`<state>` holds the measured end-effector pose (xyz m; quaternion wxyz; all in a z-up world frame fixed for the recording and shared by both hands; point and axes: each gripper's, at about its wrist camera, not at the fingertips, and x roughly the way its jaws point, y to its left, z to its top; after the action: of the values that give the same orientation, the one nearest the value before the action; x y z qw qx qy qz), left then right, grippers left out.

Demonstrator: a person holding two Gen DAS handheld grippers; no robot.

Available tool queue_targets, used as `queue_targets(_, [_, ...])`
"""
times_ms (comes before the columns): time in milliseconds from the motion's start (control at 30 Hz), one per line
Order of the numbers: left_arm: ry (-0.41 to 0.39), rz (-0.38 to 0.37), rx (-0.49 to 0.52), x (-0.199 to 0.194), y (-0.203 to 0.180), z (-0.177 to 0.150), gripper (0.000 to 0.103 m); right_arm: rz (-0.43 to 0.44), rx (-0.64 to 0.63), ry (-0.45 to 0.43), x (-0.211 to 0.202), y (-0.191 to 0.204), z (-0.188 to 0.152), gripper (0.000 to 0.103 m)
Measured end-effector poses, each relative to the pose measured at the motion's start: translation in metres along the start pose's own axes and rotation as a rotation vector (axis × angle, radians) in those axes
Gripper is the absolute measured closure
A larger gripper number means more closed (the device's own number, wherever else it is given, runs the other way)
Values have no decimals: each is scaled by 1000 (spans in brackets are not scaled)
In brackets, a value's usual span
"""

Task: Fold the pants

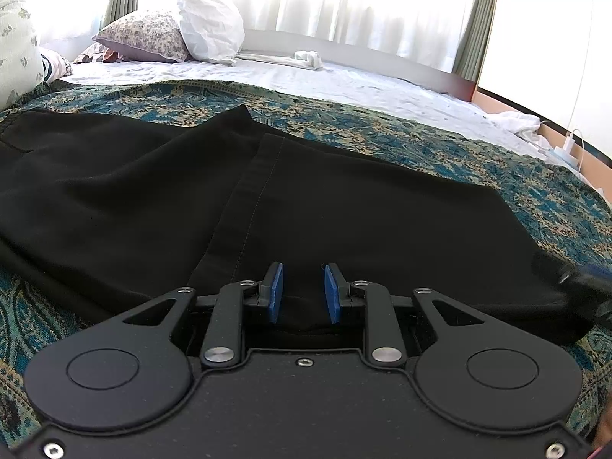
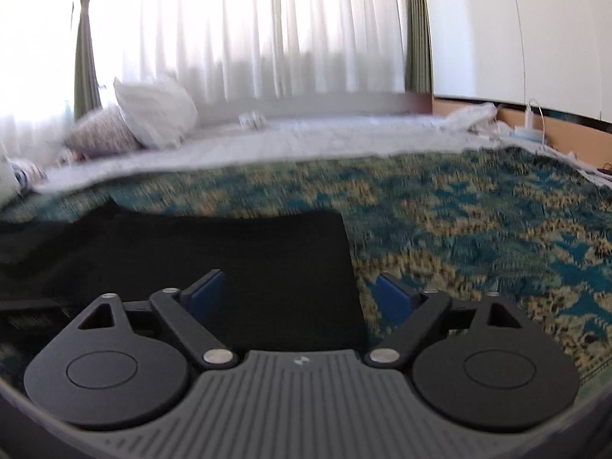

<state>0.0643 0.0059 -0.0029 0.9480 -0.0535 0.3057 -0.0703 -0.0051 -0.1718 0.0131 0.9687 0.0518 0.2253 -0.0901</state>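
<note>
Black pants (image 1: pixel 153 199) lie folded on a teal and gold patterned bedspread (image 1: pixel 382 134), with a stitched hem (image 1: pixel 248 191) running across the top layer. My left gripper (image 1: pixel 304 292) sits at the near edge of the pants. Its blue pads (image 1: pixel 275 290) stand close together, and black cloth fills the narrow gap between them. In the blurred right wrist view my right gripper (image 2: pixel 300 298) is open wide over the right end of the pants (image 2: pixel 229 260). The cloth's right edge runs between its fingers and no pad touches it.
A floral pillow (image 1: pixel 141 34) and a white pillow (image 1: pixel 210 23) lie at the far left on a white sheet (image 1: pixel 306 76). Curtains (image 1: pixel 344 7) hang behind the bed. A charger and cable (image 1: pixel 570 145) sit at the far right by the wall.
</note>
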Motion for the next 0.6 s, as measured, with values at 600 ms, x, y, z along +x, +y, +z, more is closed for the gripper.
queue_targets(600, [3,-54,-4,-9,-1,5,51,-25,-38,0,-7,8,2,15])
